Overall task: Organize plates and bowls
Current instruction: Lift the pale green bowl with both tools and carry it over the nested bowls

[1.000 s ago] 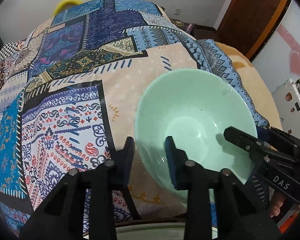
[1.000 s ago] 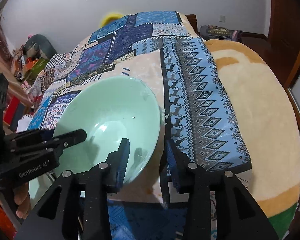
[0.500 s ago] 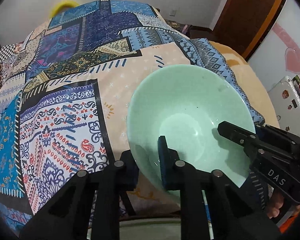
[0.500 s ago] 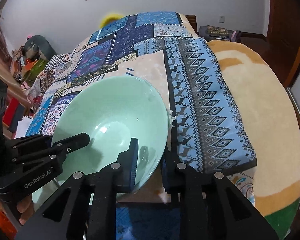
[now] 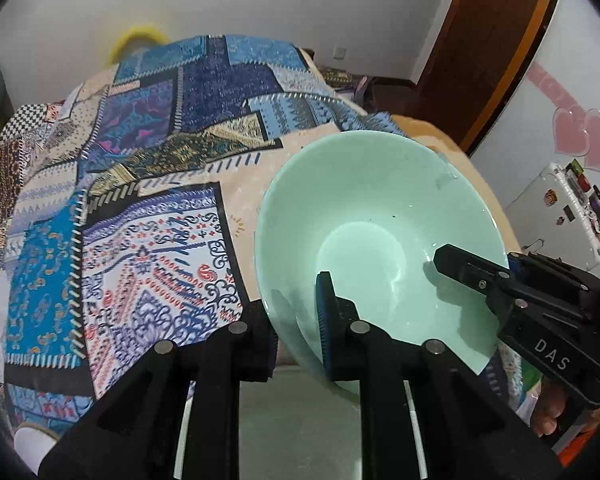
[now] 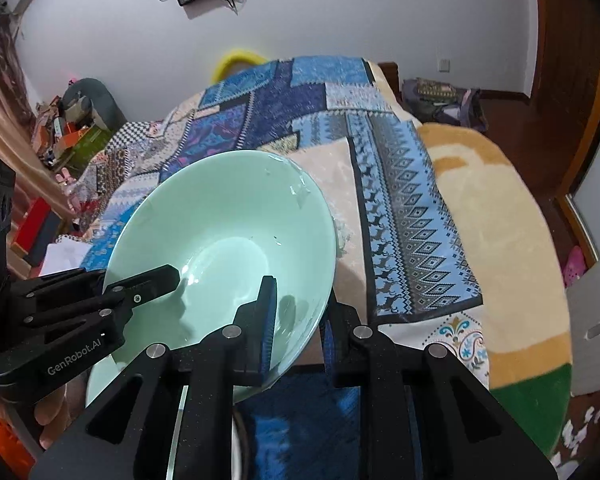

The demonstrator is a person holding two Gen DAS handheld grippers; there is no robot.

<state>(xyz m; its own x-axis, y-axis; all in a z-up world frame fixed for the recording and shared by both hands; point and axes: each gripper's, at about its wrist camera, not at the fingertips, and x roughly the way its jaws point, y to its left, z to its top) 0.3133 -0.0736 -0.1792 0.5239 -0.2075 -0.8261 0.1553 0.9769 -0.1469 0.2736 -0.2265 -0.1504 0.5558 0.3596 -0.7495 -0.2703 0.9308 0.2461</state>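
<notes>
Both tongs pinch the rim of the mint-green bowl [image 5: 380,216] from opposite sides: the left tongs [image 5: 296,320] have one finger inside the bowl and one outside, nearly closed on its wall, and the right tongs [image 6: 298,320] grip the same way. The bowl hangs tilted just ahead of both, above the patterned bedspread [image 5: 140,208]. By my reading the task is midway: the bowl is lifted but not yet set down or stacked. Under the right tongs, a pale rim [image 6: 96,384] shows below the bowl, perhaps another dish; the left view shows only a greenish surface [image 5: 300,420] there.
</notes>
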